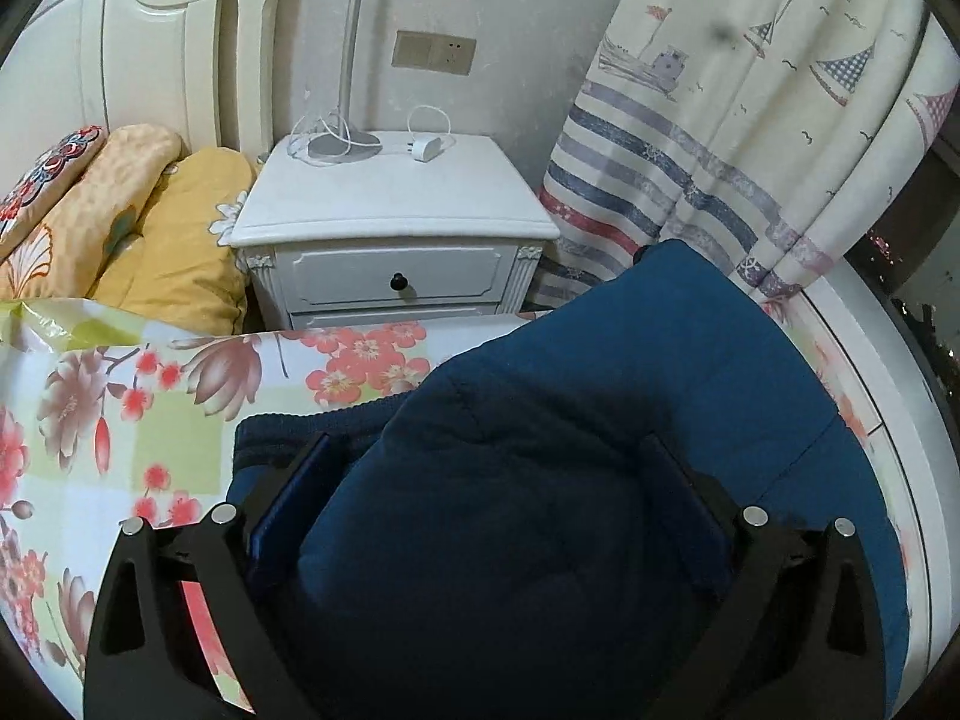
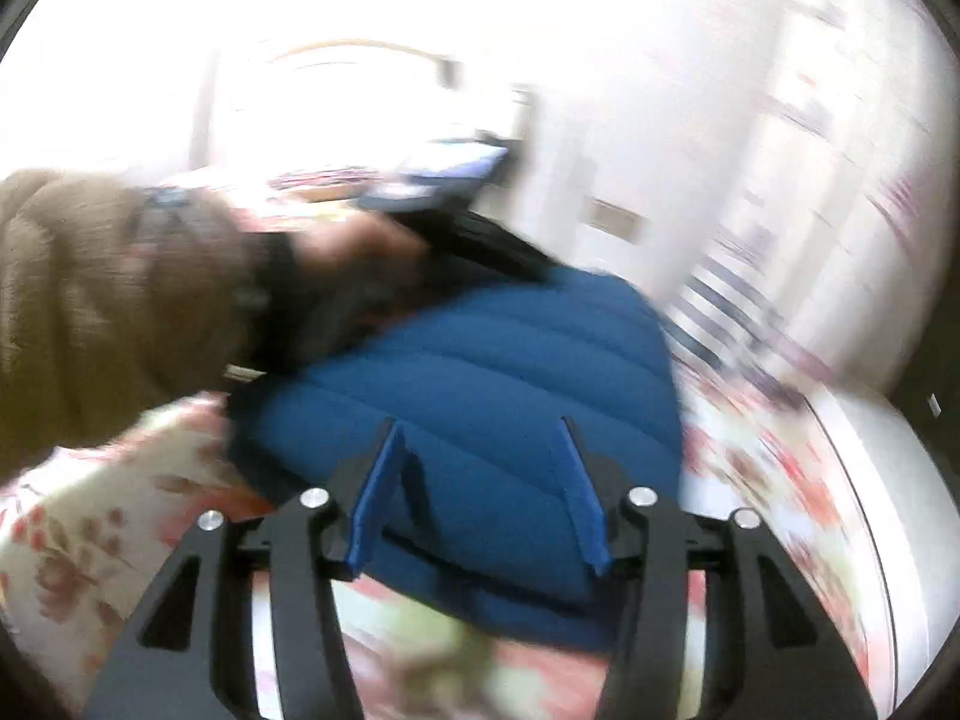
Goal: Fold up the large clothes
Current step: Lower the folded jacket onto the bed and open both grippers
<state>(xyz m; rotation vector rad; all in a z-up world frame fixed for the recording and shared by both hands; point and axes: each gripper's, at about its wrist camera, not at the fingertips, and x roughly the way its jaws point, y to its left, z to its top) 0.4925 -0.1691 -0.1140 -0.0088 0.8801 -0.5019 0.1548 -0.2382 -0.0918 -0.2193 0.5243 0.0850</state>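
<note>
**Blue padded jacket on the bed, both grippers over it**

Blue quilted fabric fills the middle of both wrist views: the jacket (image 1: 600, 420) lies folded on the flowered bedsheet (image 1: 120, 408), near the bed's edge by the curtain.

In the left wrist view, from the left: yellow pillows (image 1: 168, 240) lean on the white headboard (image 1: 150, 60), then comes a white nightstand (image 1: 390, 210) with a lamp base (image 1: 345, 147) and a charger (image 1: 429, 147) on top, then the striped boat-print curtain (image 1: 750, 150). The left gripper (image 1: 486, 468) points steeply down at the jacket with its jaws spread wide. A puffy bulge of the jacket rises between the blue pads (image 1: 294, 492); whether the pads press on the fabric cannot be told from this view.

The right wrist view is blurred by motion. At its left a brown sleeve (image 2: 90, 300) leads to the person's left hand (image 2: 354, 258), which grips the black body of the other gripper above the jacket's far side. The right gripper (image 2: 480, 426) hovers over the near part of the jacket, tilted gently downward. Its jaws stand partly apart, and the blue pads (image 2: 378, 492) hold nothing: the jacket lies below them.
</note>
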